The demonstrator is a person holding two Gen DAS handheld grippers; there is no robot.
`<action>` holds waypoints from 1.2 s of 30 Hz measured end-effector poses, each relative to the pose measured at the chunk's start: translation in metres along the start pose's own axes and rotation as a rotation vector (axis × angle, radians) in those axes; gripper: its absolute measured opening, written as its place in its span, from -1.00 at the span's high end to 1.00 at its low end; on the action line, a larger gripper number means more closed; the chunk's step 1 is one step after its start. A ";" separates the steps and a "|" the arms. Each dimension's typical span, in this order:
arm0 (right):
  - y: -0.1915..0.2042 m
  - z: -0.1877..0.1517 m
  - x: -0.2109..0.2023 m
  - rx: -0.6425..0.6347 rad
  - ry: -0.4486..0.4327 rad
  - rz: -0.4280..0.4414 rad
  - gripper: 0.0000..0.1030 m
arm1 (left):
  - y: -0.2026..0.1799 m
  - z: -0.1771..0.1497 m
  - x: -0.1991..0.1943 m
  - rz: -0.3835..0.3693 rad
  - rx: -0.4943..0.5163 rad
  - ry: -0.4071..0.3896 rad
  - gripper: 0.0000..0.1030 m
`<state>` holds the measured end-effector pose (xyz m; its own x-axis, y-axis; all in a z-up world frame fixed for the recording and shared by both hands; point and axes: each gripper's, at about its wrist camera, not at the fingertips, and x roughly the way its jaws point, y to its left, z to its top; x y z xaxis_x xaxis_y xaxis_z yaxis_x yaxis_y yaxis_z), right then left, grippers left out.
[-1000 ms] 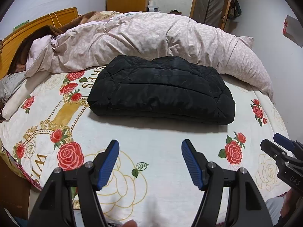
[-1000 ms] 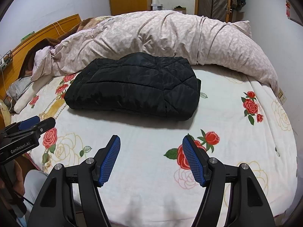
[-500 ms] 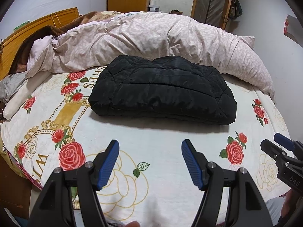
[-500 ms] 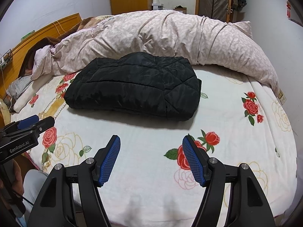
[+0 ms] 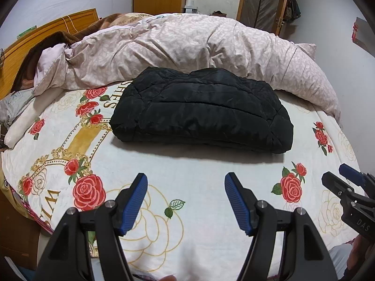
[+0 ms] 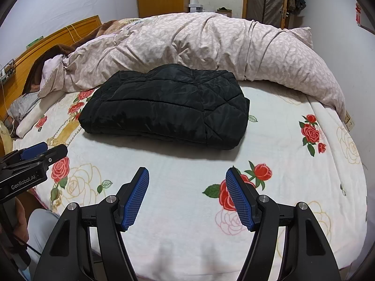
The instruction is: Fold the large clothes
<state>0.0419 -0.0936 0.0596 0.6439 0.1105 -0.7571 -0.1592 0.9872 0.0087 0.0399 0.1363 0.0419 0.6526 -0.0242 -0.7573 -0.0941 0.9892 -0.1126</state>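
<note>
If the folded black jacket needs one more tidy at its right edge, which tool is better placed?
Right. The black jacket lies up-left of the right tool, its right edge almost straight ahead. From the left tool that edge sits far right.

Even indoor light, soft shadow under the black jacket [image 5: 201,110], sharp focus, fisheye bending, dark corners

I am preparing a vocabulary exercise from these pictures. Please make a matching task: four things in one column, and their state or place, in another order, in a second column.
Things:
1. black jacket
2. pink duvet
3. left gripper
4. rose blanket

States or places:
a. bunched up behind the jacket
b. spread flat over the bed
c. folded into a compact bundle
d. open and holding nothing

Pairs: 1-c, 2-a, 3-d, 4-b
</note>
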 end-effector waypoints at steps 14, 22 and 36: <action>-0.001 0.000 0.001 -0.006 0.000 0.002 -0.32 | -0.003 -0.003 0.002 0.007 0.001 0.009 -0.37; -0.001 -0.001 0.002 -0.009 0.002 0.003 -0.32 | 0.002 -0.003 0.002 -0.003 0.005 0.011 -0.37; 0.001 -0.001 0.002 -0.006 0.002 0.001 -0.32 | 0.002 -0.004 0.002 0.003 0.015 0.021 -0.37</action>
<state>0.0420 -0.0928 0.0577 0.6421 0.1108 -0.7585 -0.1644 0.9864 0.0049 0.0383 0.1373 0.0374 0.6366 -0.0245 -0.7708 -0.0845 0.9913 -0.1013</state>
